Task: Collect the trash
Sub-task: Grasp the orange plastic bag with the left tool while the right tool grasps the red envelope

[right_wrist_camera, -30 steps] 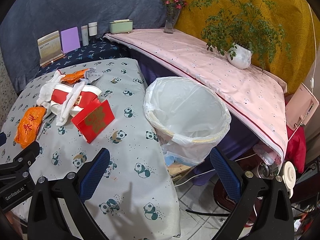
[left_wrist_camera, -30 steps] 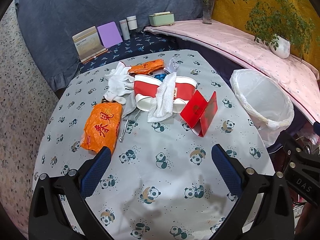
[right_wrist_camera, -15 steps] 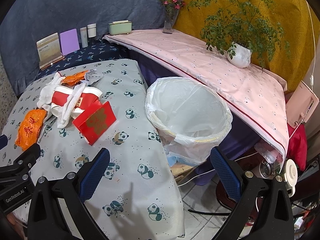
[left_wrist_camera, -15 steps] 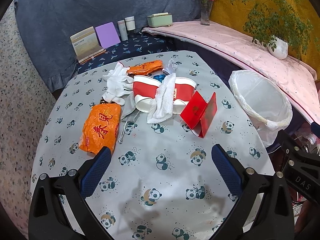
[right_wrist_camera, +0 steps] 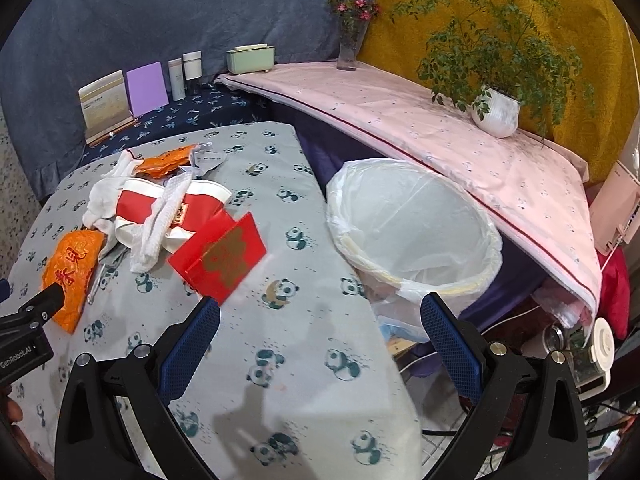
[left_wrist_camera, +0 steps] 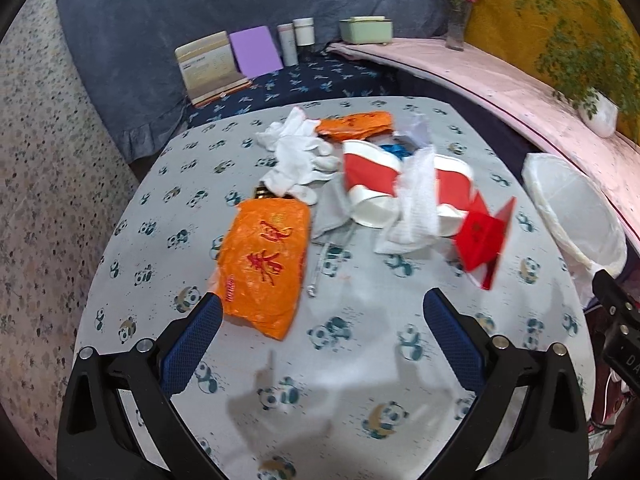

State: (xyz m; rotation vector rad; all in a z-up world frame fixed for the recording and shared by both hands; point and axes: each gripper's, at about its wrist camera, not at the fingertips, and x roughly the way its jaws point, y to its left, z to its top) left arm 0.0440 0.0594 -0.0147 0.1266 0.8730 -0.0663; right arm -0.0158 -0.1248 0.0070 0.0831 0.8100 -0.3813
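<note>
Pretty much nothing collected so far, the bin (right_wrist_camera: 416,236) beside the table (right_wrist_camera: 304,344) looks empty, just its white liner. All the trash sits in a heap on the table left of the bin: red card (right_wrist_camera: 224,256) nearest it, then red cups (left_wrist_camera: 374,184), towel (left_wrist_camera: 412,208), white gloves (left_wrist_camera: 300,156), two orange bags (left_wrist_camera: 266,268). Left gripper (left_wrist_camera: 322,344) and right gripper (right_wrist_camera: 320,346) both spread wide, holding nothing. Whole pile left to go.
</note>
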